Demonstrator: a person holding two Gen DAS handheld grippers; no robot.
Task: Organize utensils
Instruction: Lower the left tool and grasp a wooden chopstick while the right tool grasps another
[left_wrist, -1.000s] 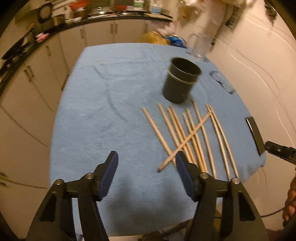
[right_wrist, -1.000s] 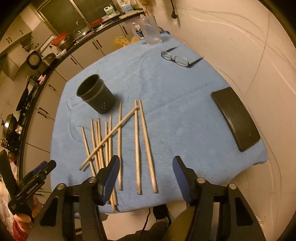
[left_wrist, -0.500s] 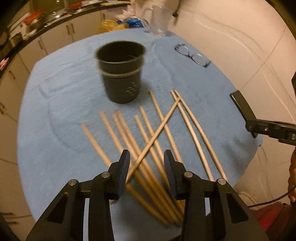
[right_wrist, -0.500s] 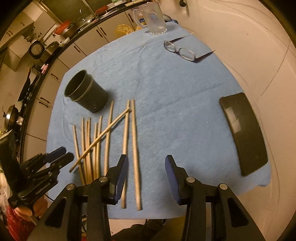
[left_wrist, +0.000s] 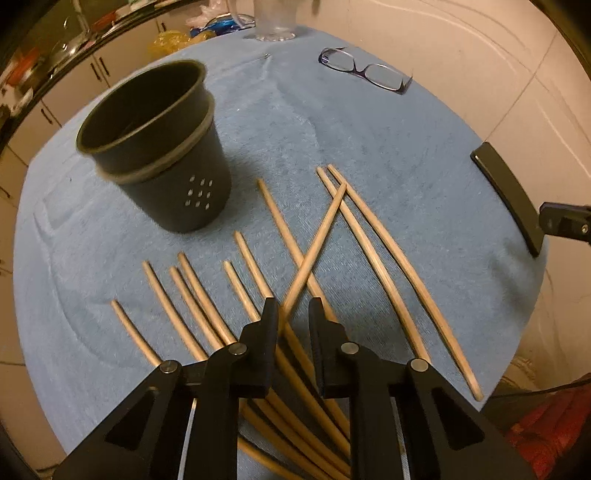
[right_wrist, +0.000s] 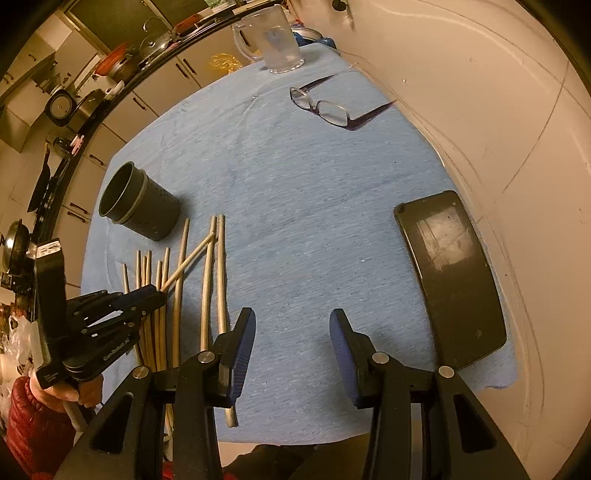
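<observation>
My left gripper (left_wrist: 291, 314) points steeply down over the near end of the chopsticks (left_wrist: 207, 295), and its jaws are closing around the crossed stick (left_wrist: 317, 243), the one lying diagonally over the others. That stick runs between the pads, but a sliver of gap shows on each side, so I am not pinching it yet. From my right camera the same gripper (right_wrist: 157, 293) sits at the near left of the cloth (right_wrist: 314, 221), tips right at the low end of that stick, with my hand (right_wrist: 79, 393) and a red sleeve (right_wrist: 33, 417) below it.

The other chopsticks lie roughly side by side on the blue cloth, running near to far. The dark cup (left_wrist: 159, 147) stands upright just beyond their far ends, to the left, mouth open.

My right gripper (right_wrist: 291, 332) hovers over bare cloth at the near edge, its fingers spread with nothing between them; the rightmost stick lies just left of its left finger. A phone (right_wrist: 450, 280) lies at the right, glasses (right_wrist: 328, 107) and a clear jug (right_wrist: 273, 40) farther back.
</observation>
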